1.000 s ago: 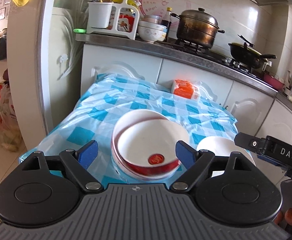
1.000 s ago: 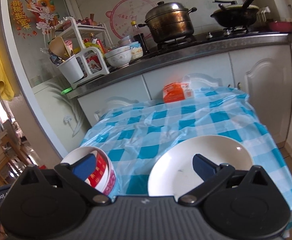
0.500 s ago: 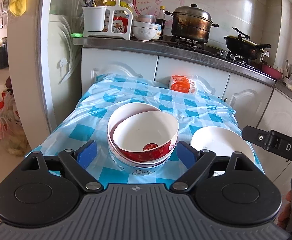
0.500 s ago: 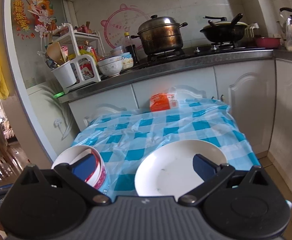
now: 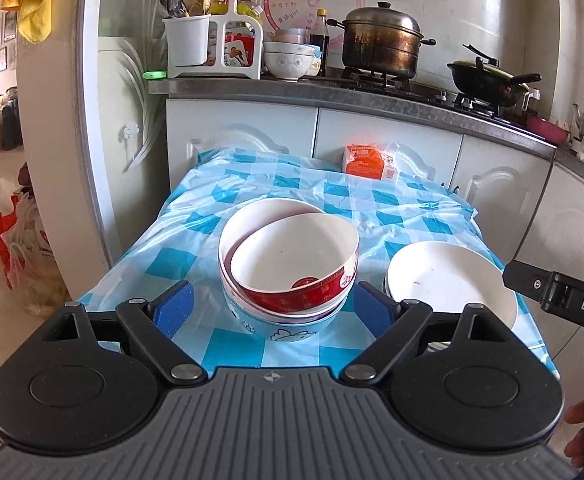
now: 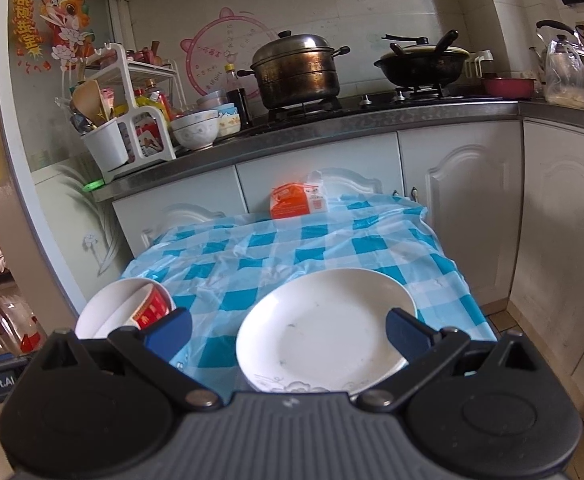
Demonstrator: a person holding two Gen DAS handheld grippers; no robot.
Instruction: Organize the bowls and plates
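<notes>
Bowls: a stack of bowls [image 5: 288,276] stands straight ahead of the left gripper [image 5: 272,306], between its two blue pads but beyond them, not touched. The top one, the red-banded bowl [image 5: 296,258], sits tilted inside the white one under it, and a pale blue bowl is at the bottom.
Plates: the white plate [image 6: 324,332] lies ahead of the right gripper [image 6: 288,330], its near rim under the gripper body. It seems to rest on a second plate, but I cannot tell surely.
Left gripper: spread wide, holding nothing.
Right gripper: also spread wide, empty; its right pad hangs over the plate rim, and I cannot tell if it touches.
Step in hand: I judge that bowls are already gathered in one pile and plates in another, and both grippers hover free, so the sorting looks nearly finished.
Next move: if anything, the tilted bowl needs a light pinch on its rim and a small levelling, so the pile does not slide.
Bench: a small bench covered by a blue-and-white checked cloth [image 5: 228,200], wrinkled; an orange packet [image 5: 366,162] lies at the far end.
Room: a kitchen; beyond the bench, a counter with a big steel pot [image 5: 380,46], a black wok [image 5: 488,80] and a white rack [image 5: 212,40].
</notes>
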